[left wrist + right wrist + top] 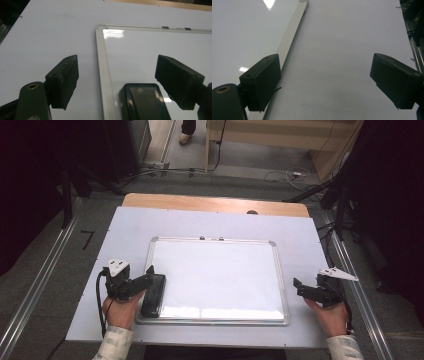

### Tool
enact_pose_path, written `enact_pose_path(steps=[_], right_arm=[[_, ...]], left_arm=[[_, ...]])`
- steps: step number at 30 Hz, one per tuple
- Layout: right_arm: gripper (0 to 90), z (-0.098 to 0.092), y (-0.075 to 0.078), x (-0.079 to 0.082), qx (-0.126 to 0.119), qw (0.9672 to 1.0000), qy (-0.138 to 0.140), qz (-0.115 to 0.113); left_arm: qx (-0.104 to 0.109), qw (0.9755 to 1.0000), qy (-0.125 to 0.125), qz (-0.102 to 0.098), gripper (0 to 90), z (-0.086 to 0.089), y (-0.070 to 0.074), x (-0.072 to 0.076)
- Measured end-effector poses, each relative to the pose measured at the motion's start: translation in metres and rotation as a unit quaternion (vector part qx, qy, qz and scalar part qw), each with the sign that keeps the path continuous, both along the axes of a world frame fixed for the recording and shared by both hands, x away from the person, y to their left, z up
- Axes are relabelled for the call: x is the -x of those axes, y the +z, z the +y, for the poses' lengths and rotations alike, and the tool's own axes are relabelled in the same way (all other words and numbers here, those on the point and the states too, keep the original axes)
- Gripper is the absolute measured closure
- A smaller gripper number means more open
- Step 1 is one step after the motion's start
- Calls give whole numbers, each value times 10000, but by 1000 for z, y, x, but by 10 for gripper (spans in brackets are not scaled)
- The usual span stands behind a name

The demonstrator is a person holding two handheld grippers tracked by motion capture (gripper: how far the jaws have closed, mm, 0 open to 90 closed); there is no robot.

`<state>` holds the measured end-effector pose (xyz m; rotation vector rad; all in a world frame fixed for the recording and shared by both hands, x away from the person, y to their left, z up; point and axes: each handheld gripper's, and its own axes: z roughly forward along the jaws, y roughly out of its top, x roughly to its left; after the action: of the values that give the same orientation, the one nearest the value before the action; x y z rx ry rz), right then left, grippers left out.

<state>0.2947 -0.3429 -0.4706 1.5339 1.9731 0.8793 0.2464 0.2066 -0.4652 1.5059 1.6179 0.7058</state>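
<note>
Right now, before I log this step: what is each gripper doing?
Left gripper: open, holding nothing; the black eraser lies on the whiteboard below its jaws.
Right gripper: open, empty, over the white table cover.

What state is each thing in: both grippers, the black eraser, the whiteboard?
Left gripper: open, nothing between the pads.
Right gripper: open, holding nothing.
Black rectangular eraser: lying flat on the board's left edge, free of the jaws.
Silver-framed whiteboard: flat on the white sheet, surface wiped clean.
</note>
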Motion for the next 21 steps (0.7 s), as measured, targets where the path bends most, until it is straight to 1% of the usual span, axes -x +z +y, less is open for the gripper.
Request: enact_pose_path(steps=[5,10,12,16,19,21], right_arm=[[84,0,0,0,15,10000,0,4],[84,0,-1,0,21,10000,-6,11],[84,0,-1,-1,19,10000,-2,17],[84,0,-1,-1,24,10000,9,14],[84,0,-1,0,20,10000,7,11],[84,0,-1,0,4,10000,2,12]], left_arm=[[96,9999,95,21,169,13,-3,-7],[21,9999,155,-42,155,17,-3,-10],[2,9998,176,-29,155,19,-4,-11],[35,9997,227,12,154,24,-7,-14],[48,9997,211,73,153,27,-9,-16],[53,9997,220,66,153,28,-9,-16]])
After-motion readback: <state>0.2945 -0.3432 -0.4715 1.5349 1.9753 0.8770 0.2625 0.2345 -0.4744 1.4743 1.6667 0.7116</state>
